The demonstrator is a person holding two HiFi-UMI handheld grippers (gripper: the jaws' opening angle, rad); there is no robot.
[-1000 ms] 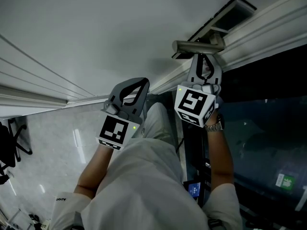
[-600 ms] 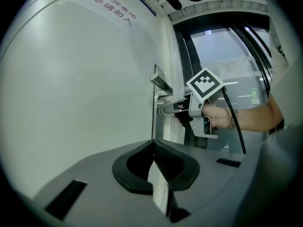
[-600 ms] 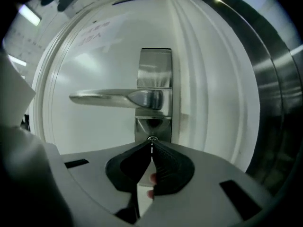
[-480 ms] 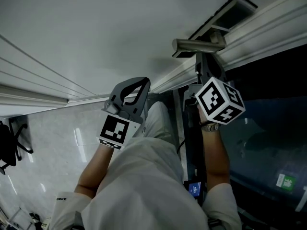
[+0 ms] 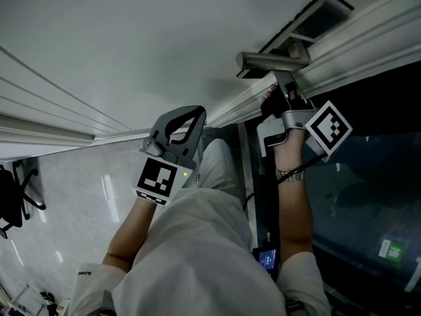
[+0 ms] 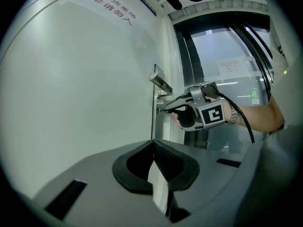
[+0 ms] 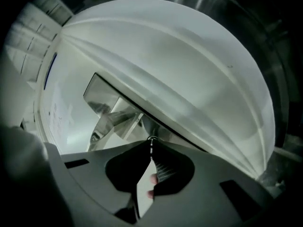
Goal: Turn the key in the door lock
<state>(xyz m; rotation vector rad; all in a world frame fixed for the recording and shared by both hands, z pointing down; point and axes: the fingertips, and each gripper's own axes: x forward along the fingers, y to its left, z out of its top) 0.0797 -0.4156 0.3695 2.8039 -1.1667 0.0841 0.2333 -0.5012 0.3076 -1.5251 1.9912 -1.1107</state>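
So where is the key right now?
The key shows mid right gripper view, pinched by the right gripper, just under the door handle.

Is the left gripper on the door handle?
No: the left gripper hangs apart from the door handle; the right gripper grips the key.

Upright ahead, a white door, plain and flat. Bears a metal lever handle near its edge, jutting out from the face. Shows a line of red lettering high up in the left gripper view. Below, pale glossy floor, streaked with reflections. Holds black legs of what looks like a chair at the far left.
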